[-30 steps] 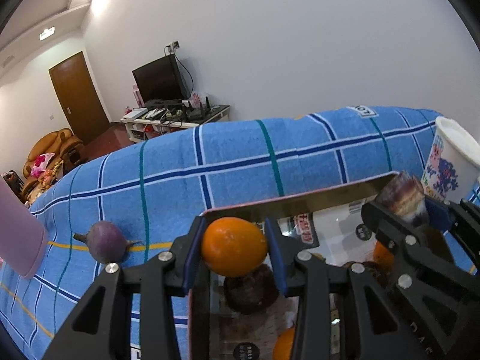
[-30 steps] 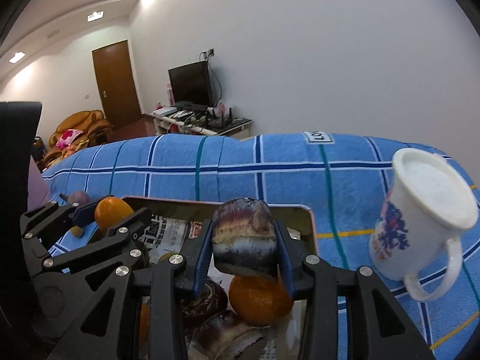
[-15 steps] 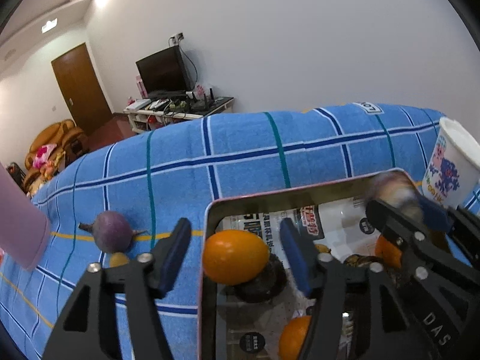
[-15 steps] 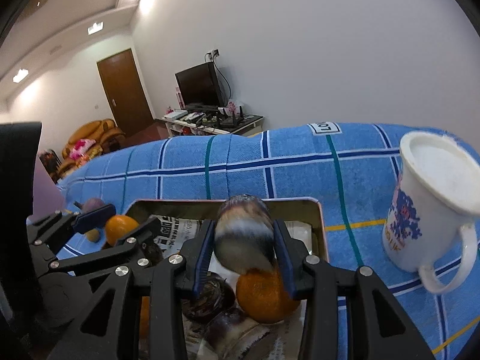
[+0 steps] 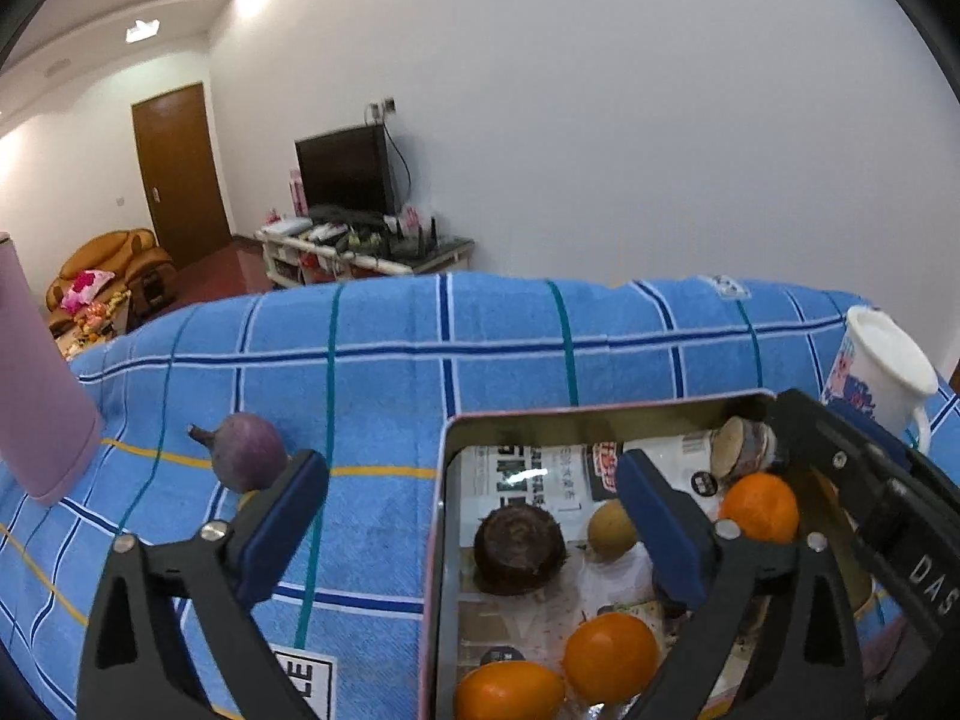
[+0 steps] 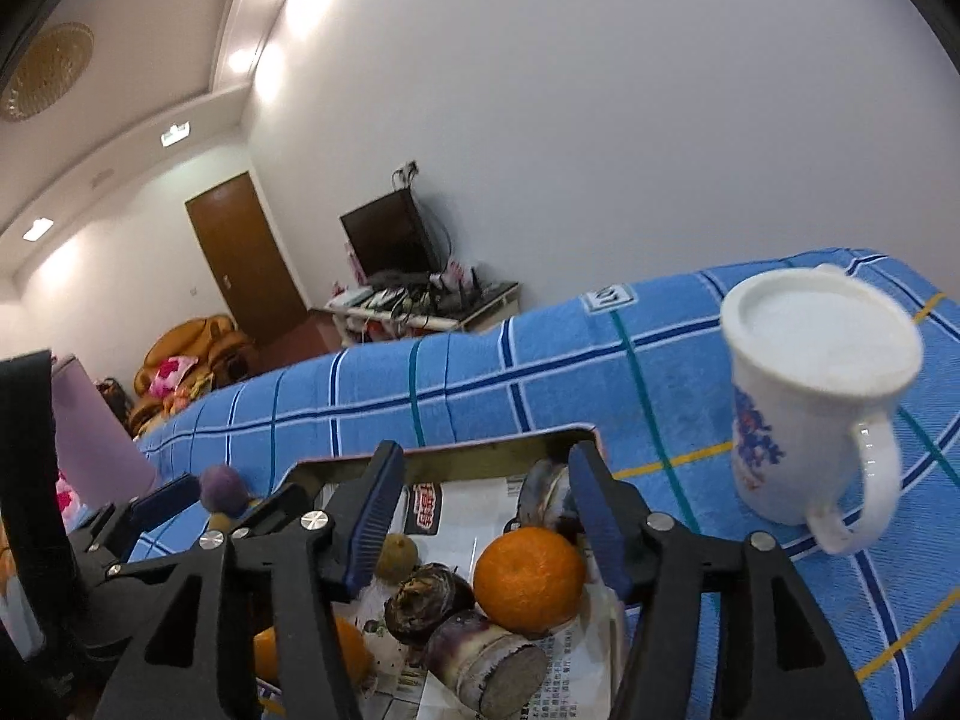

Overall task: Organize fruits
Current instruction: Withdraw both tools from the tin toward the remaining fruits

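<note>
Both hand-held grippers, left point(image 5: 471, 516) and right point(image 6: 480, 516), released, empty above tin tray point(image 5: 441, 480). Purple fruit point(image 5: 249, 451) on table left of tray; straddle squarely, clench gently.

You face a plain white wall point(image 5: 600, 120); dark TV point(image 5: 345, 171) on a low stand point(image 5: 366, 249) at 11 o'clock, brown door point(image 5: 180, 174) and orange armchair point(image 5: 111, 270) at 10, ceiling lights point(image 5: 143, 30) on.

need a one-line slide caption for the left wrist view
Left gripper open above the tin tray holding oranges and other produce; purple fruit waits on the blue checked cloth.
</note>
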Demonstrator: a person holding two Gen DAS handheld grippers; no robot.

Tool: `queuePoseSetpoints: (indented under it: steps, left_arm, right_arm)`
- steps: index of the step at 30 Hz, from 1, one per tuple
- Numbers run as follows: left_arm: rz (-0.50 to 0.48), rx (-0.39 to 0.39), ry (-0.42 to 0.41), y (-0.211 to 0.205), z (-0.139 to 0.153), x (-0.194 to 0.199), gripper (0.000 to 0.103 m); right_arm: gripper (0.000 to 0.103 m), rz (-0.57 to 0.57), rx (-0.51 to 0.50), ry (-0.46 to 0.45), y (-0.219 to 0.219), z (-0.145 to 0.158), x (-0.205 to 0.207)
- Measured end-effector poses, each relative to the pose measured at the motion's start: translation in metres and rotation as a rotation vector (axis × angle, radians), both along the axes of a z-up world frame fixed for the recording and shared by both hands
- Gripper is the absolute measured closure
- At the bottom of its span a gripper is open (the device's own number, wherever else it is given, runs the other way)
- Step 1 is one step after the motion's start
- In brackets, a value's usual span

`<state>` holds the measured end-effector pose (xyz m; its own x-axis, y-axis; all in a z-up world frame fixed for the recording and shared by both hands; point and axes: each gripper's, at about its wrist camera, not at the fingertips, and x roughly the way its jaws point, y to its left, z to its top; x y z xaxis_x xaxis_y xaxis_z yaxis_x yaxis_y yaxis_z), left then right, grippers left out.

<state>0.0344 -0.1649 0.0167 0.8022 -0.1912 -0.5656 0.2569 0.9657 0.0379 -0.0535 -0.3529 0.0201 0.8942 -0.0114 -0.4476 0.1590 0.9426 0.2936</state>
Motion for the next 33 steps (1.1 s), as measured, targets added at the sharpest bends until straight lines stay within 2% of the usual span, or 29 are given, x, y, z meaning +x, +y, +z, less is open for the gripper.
queuePoseSetpoints:
  steps: [3, 7, 10, 15, 18, 21, 24, 29, 31, 33]
  left_arm:
    - [0.027, -0.030, -0.089, 0.008, 0.003, -0.009, 0.003]
    - [0.089, -0.013, -0.231, 0.018, 0.009, -0.020, 0.003]
    - [0.126, -0.026, -0.295, 0.027, 0.012, -0.026, 0.003]
    - [0.146, -0.008, -0.327, 0.032, 0.007, -0.028, 0.001]
    - [0.144, 0.023, -0.344, 0.030, 0.003, -0.034, 0.000]
    - [0.155, 0.005, -0.360, 0.035, 0.004, -0.041, 0.000]
    - [0.160, -0.004, -0.356, 0.039, 0.005, -0.045, 0.000]
    - [0.159, -0.030, -0.372, 0.048, 0.008, -0.057, 0.000]
    - [0.145, -0.033, -0.369, 0.050, 0.007, -0.062, 0.000]
    - [0.122, -0.031, -0.346, 0.051, 0.006, -0.065, 0.000]
  right_arm:
    - [0.044, -0.038, -0.029, -0.045, 0.002, 0.004, -0.007]
    - [0.044, -0.125, -0.104, -0.166, 0.009, 0.014, -0.025]
    - [0.044, -0.196, -0.150, -0.248, 0.015, 0.020, -0.038]
    - [0.033, -0.218, -0.216, -0.281, 0.027, 0.023, -0.045]
    - [0.033, -0.188, -0.219, -0.301, 0.030, 0.026, -0.048]
    - [0.033, -0.178, -0.219, -0.301, 0.033, 0.027, -0.051]
    - [0.022, -0.195, -0.232, -0.305, 0.038, 0.027, -0.054]
    - [0.020, -0.263, -0.321, -0.385, 0.057, 0.033, -0.074]
    - [0.005, -0.291, -0.362, -0.418, 0.066, 0.035, -0.083]
    - [0.001, -0.300, -0.387, -0.447, 0.073, 0.037, -0.090]
